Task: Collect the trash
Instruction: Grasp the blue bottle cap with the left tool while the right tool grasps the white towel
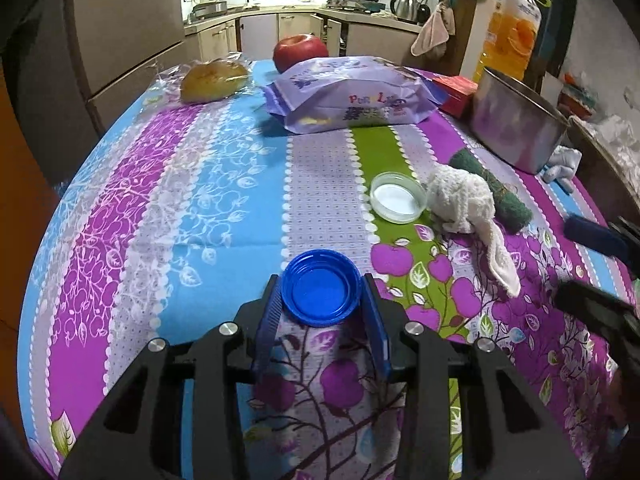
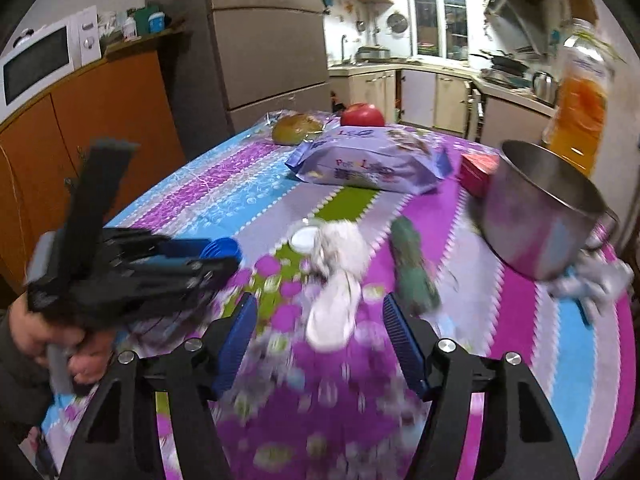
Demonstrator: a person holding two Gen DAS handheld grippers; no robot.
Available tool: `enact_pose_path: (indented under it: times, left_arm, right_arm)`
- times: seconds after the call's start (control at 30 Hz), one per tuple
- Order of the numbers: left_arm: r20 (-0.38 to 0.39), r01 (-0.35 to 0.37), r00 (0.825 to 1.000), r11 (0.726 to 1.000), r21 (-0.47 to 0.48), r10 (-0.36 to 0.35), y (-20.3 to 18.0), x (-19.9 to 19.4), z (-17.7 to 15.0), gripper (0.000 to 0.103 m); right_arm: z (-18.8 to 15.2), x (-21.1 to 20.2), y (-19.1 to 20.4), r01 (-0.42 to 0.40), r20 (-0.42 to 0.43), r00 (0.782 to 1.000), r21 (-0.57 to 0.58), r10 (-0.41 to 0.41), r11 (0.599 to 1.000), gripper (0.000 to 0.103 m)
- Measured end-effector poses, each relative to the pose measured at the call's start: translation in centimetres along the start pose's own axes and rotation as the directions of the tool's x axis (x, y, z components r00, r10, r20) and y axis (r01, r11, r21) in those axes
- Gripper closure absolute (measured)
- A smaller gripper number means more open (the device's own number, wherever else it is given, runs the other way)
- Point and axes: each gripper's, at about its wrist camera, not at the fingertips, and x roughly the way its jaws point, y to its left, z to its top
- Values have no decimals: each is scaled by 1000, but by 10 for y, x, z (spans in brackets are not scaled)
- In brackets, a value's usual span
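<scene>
1. Cap: the blue bottle cap (image 1: 319, 288) lies open side up on the bench (image 1: 224, 184), pinched between my left fingers (image 1: 322, 300)
2. My right fingers (image 2: 320, 320) stand spread, empty
3. The crumpled white tissue (image 2: 338, 276) sits at twelve o'clock from them, long axis running twelve to six, nearer my right hand
4. The clear lid (image 1: 398, 197) touches the tissue at about ten o'clock

Each gripper (image 1: 320, 292) has black angular arms, silver screws, ribbed blue pads (image 2: 398, 334); dark sleeve (image 2: 12, 360).
</scene>
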Motion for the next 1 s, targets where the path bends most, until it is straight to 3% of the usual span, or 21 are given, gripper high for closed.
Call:
enact_pose_path:
  times: [0.2,0.4,0.47,0.57,0.67,1.0]
  left_arm:
    - [6,6,1000,1000,-11,-6,1,1,0,65]
    - [13,-2,1000,1000,-6,2,0,1,0,65]
    - [15,-7,1000,1000,-3,7,-1,1,0,65]
    - [18,-11,1000,1000,-1,11,-1,1,0,65]
    - [24,-24,999,1000,6,23,-3,2,-1,65]
    - [27,-34,999,999,11,34,-4,2,-1,65]
  right_arm:
    - [27,48,-2,2,-50,999,-14,-2,1000,36]
    - [31,75,-5,39,-87,995,-7,-40,999,37]
    - [29,80,-5,46,-98,994,-5,-46,999,50]
    - [28,80,-7,62,-104,993,-5,-62,998,61]
    - [27,79,-8,77,-98,992,0,-76,997,65]
    - [15,46,-6,122,-30,992,32,-121,992,68]
